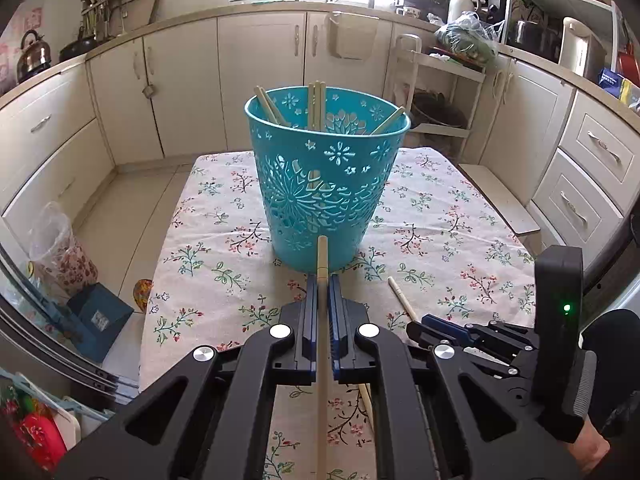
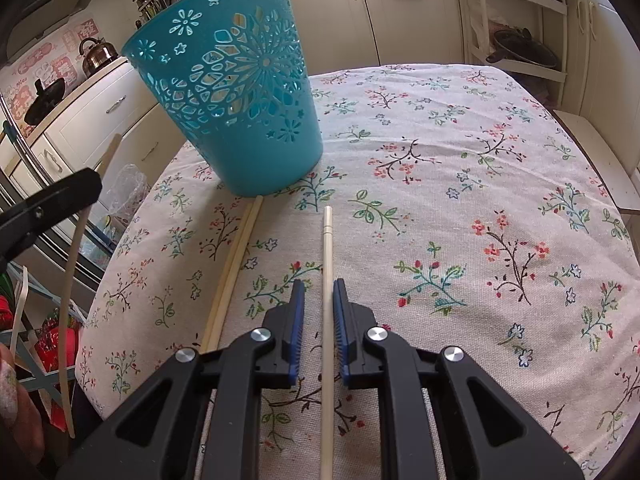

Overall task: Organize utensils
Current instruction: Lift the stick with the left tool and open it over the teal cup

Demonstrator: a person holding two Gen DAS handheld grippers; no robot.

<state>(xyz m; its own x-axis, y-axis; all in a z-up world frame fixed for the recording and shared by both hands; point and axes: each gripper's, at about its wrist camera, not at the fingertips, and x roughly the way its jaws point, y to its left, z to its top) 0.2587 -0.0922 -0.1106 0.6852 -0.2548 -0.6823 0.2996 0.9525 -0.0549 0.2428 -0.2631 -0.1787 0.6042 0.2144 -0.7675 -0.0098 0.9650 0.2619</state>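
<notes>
A teal cut-out basket (image 1: 326, 176) stands on the floral tablecloth (image 1: 208, 236) with several chopsticks leaning inside. My left gripper (image 1: 323, 280) is shut on a chopstick (image 1: 322, 264) that points at the basket's base. My right gripper (image 2: 319, 286) sits low on the cloth, jaws slightly apart around a pale chopstick (image 2: 327, 248) lying between them; I cannot tell if they pinch it. Two more chopsticks (image 2: 236, 256) lie side by side to its left, ends under the basket (image 2: 232, 84). The right gripper shows in the left wrist view (image 1: 416, 330).
Cream kitchen cabinets (image 1: 188, 80) ring the table. A kettle (image 1: 34, 52) stands on the left counter. A white rack (image 1: 440, 92) stands behind the table at right. A bag (image 1: 60, 248) and blue box (image 1: 98, 320) sit on the floor at left.
</notes>
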